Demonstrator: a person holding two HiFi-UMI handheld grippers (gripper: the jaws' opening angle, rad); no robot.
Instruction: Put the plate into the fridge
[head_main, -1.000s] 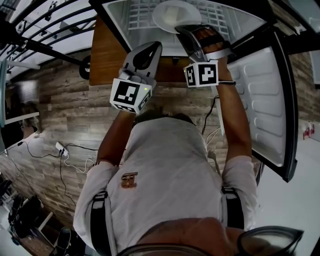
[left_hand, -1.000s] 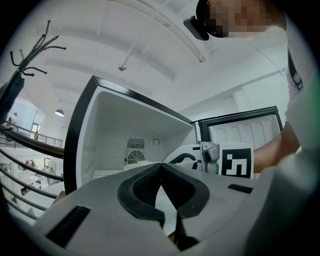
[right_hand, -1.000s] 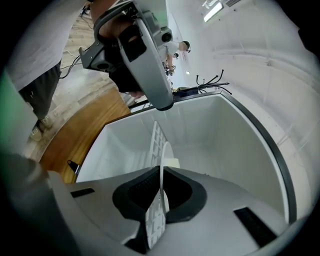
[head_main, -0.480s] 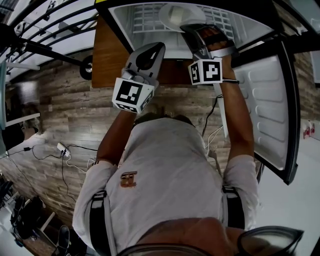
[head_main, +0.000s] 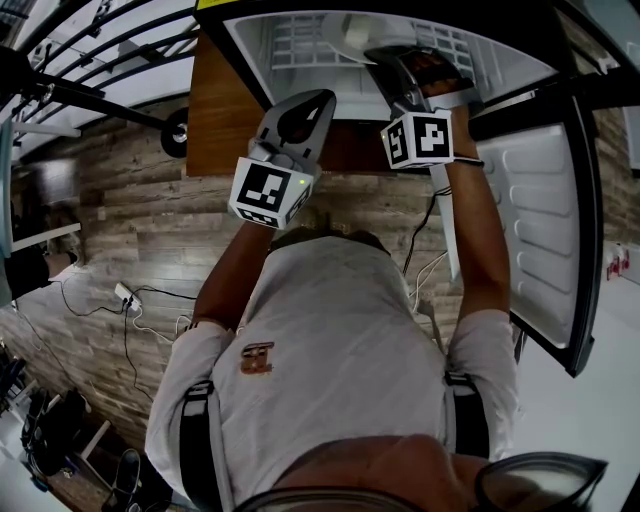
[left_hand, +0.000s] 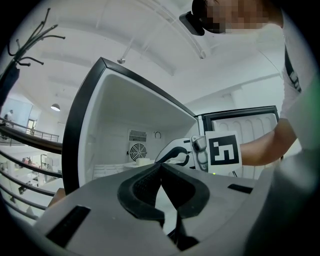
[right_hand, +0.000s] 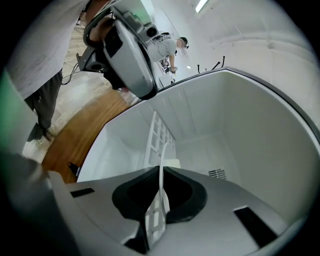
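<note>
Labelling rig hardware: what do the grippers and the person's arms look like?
The left gripper and right gripper are grey moulded shells with black ribbed pads, each bearing a white cube with black square markers. The person wears a pale short-sleeved T-shirt, dark shoulder straps and a thin wristband.

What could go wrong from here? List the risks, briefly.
The right gripper pinches the round white plate only by its thin rim; it could slip or tilt before it rests on the white wire shelf. Inside the white fridge, a swing might knock it against a wall.
</note>
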